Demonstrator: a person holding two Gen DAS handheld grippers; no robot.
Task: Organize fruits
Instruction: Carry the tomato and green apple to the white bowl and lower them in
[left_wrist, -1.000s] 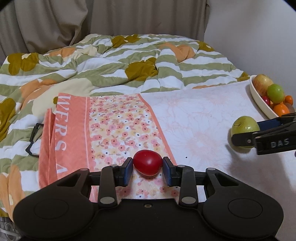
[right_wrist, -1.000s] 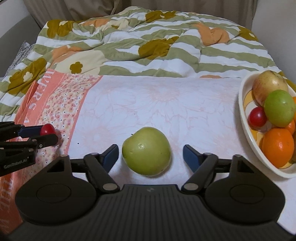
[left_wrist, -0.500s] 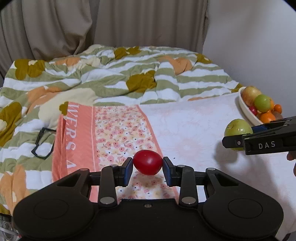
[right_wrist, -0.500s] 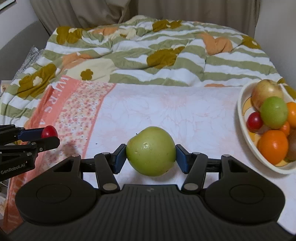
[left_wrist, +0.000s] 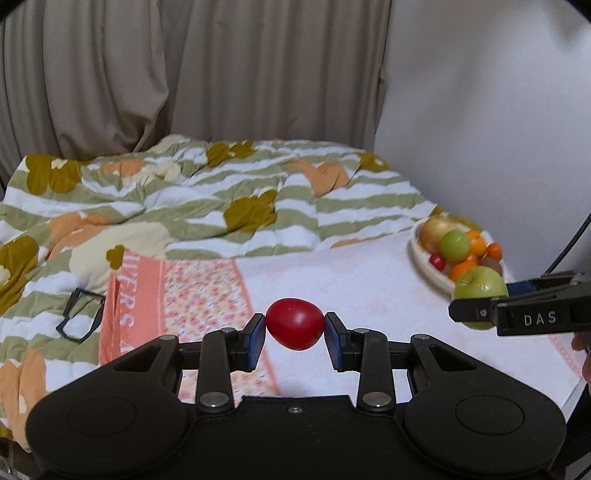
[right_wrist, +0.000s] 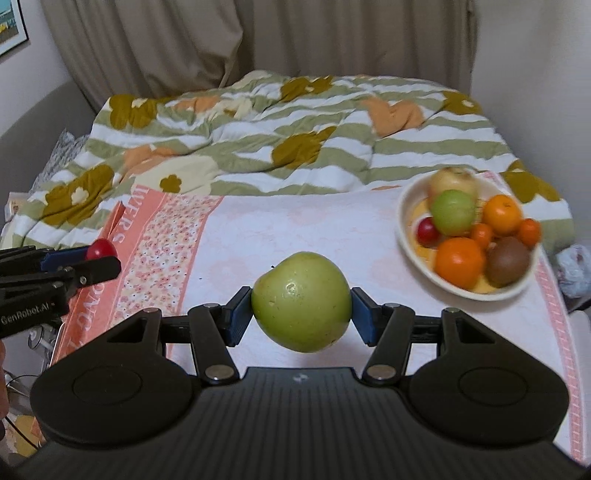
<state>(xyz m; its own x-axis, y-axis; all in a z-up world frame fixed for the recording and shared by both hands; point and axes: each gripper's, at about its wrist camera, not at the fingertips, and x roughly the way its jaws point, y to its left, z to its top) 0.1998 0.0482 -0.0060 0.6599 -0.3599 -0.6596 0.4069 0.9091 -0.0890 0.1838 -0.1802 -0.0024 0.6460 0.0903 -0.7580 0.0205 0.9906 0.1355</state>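
My left gripper (left_wrist: 294, 334) is shut on a small red fruit (left_wrist: 294, 328) and holds it clear of the bed. My right gripper (right_wrist: 301, 312) is shut on a big green apple (right_wrist: 301, 301), also lifted off the white cloth (right_wrist: 295, 229). A cream bowl (right_wrist: 406, 240) at the right holds several fruits: a green one (right_wrist: 453, 212), oranges (right_wrist: 460, 262), a kiwi (right_wrist: 508, 262) and a small red one (right_wrist: 427, 230). In the left wrist view the green apple (left_wrist: 480, 286) and right gripper (left_wrist: 476, 314) hang in front of the bowl (left_wrist: 421, 258). In the right wrist view the left gripper (right_wrist: 105, 260) shows at the left edge with the red fruit (right_wrist: 101, 249).
A rumpled green, white and orange quilt (left_wrist: 203, 199) covers the far half of the bed. An orange flowered towel (left_wrist: 155, 295) lies at the left, with black glasses (left_wrist: 79, 319) beside it. Curtains (left_wrist: 184, 74) and a white wall stand behind. A person's fingers (left_wrist: 581, 345) show at the right edge.
The right gripper closed on the green apple and lifted it off the cloth. Both grippers rose with their fruits, and the bowl now sits nearer the middle of each view.
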